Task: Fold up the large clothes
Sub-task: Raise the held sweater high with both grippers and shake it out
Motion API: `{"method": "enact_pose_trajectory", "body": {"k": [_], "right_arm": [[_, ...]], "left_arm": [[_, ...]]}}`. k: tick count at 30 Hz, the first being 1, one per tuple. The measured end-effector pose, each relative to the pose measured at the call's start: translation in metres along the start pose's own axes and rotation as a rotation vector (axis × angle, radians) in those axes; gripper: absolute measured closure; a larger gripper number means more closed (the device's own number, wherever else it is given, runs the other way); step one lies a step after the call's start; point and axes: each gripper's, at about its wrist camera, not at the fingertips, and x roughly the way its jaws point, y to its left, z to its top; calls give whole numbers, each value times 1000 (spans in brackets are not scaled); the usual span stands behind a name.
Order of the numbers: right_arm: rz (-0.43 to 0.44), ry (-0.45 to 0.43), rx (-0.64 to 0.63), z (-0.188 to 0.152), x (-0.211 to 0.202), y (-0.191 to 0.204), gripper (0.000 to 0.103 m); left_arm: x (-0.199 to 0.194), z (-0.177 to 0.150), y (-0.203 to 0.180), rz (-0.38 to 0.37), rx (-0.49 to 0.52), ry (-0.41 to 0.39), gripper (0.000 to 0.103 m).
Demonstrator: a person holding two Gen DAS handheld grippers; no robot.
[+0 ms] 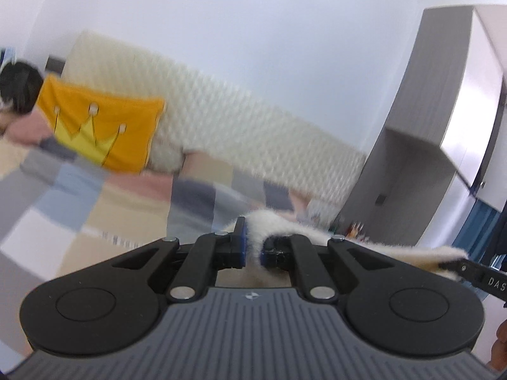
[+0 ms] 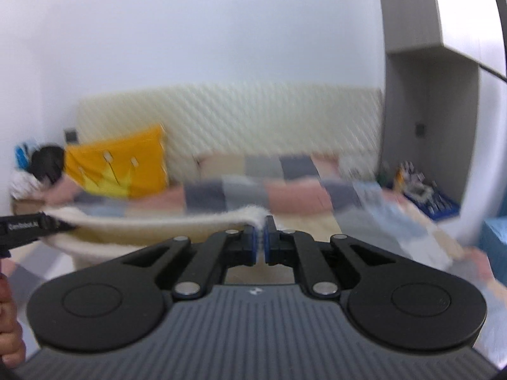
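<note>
A cream fuzzy garment [image 1: 396, 251] hangs stretched in the air between my two grippers, above the bed. In the left wrist view my left gripper [image 1: 253, 242] is shut on one end of it, fleece bunched between the blue pads. The cloth runs right to my right gripper [image 1: 456, 266] at the frame edge. In the right wrist view my right gripper [image 2: 260, 237] is shut on the other end of the garment [image 2: 142, 224], which sags leftward to my left gripper [image 2: 63, 225]. The lower part of the garment is hidden behind the gripper bodies.
Below lies a bed with a patchwork cover [image 2: 285, 190] and a cream quilted headboard [image 2: 253, 117]. An orange crown pillow [image 1: 104, 129] leans at its left, beside a dark blurred shape [image 1: 19, 85]. A grey cabinet [image 2: 421, 95] and a blue box of items [image 2: 427, 196] stand right. A hand [image 2: 9, 323] shows.
</note>
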Motion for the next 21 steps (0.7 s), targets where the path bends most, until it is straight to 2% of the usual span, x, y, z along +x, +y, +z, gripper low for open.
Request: {"method": "enact_pose_trajectory", "body": {"k": [3, 7, 10, 15, 21], "right_arm": [[36, -84, -21, 41, -29, 4, 96], [85, -168, -70, 88, -64, 15, 96], [103, -225, -104, 117, -90, 25, 96], [159, -294, -89, 162, -129, 32, 96], [232, -387, -85, 199, -182, 45, 97]], "left_arm": [[-25, 46, -9, -39, -58, -2, 94], [-73, 100, -27, -52, -62, -67, 95], [-112, 137, -45, -42, -31, -127, 95], [-186, 195, -76, -22, 13, -228, 95], [-276, 250, -105, 22, 91, -341, 95]]}}
